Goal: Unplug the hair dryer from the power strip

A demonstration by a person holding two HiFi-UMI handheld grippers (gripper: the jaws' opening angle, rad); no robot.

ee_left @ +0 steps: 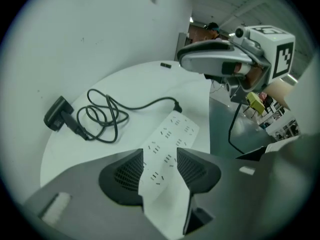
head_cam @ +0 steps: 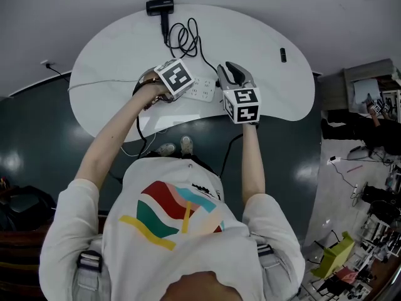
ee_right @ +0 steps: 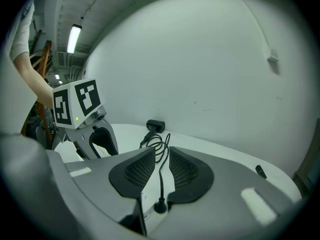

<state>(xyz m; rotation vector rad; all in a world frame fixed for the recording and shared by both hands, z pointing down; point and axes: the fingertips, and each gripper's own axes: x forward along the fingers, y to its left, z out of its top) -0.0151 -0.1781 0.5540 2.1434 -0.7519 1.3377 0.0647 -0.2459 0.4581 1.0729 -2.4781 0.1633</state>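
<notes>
The white power strip (head_cam: 202, 91) lies on the white table (head_cam: 125, 49). My left gripper (head_cam: 182, 88) hangs over its near end; in the left gripper view the strip (ee_left: 172, 134) shows through the gap of the open left gripper (ee_left: 160, 165), pads apart from it. The black hair dryer (head_cam: 161, 6) lies at the table's far edge with its cord (head_cam: 185, 39) coiled. Its plug (ee_left: 177, 106) rests at the strip's far end, seemingly out of the sockets. My right gripper (head_cam: 229, 69) is raised above the strip, open and holding nothing; the plug (ee_right: 160, 204) shows below its jaws.
A small black object (head_cam: 283, 55) lies at the table's right. A thin white cable (head_cam: 100, 83) crosses the table's left side. Dark floor and cables surround the table, with cluttered shelves (head_cam: 369, 93) to the right.
</notes>
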